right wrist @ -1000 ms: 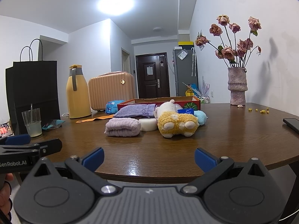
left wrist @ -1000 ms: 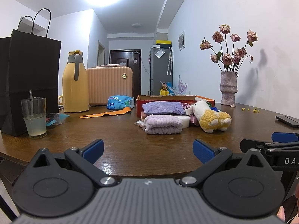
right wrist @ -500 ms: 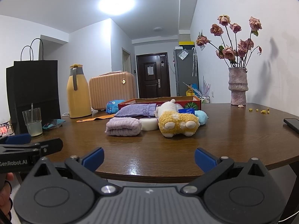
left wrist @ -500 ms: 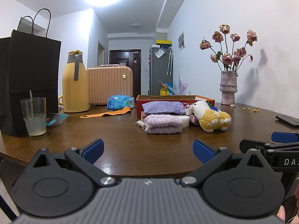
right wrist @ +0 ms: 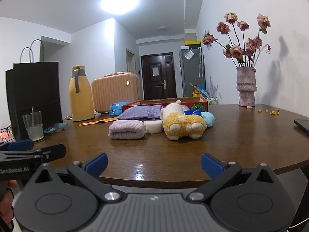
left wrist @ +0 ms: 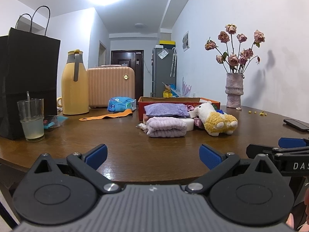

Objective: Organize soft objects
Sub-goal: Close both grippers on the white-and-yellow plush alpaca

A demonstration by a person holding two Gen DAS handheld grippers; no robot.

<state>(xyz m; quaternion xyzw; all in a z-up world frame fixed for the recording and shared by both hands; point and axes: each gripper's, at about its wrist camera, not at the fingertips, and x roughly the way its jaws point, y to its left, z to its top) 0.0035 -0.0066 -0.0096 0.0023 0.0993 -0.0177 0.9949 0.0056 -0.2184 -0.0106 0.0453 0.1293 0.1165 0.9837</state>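
Since nothing moved in the last second, you hold both tools, left tool (left wrist: 152, 153) and right tool (right wrist: 154, 162), wide and empty, while the folded towel (right wrist: 126, 129) and plush toy (right wrist: 183, 125) wait mid-tabletop (right wrist: 241, 135), before the red box (right wrist: 195, 101).

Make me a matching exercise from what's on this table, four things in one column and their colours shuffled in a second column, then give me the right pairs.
Things:
1. folded towel
2. plush alpaca
3. thermos jug
4. paper bag

Colours:
A. black
B. white and yellow
C. pale lilac
D. yellow with a grey handle

Pairs: 1-C, 2-B, 3-D, 4-A
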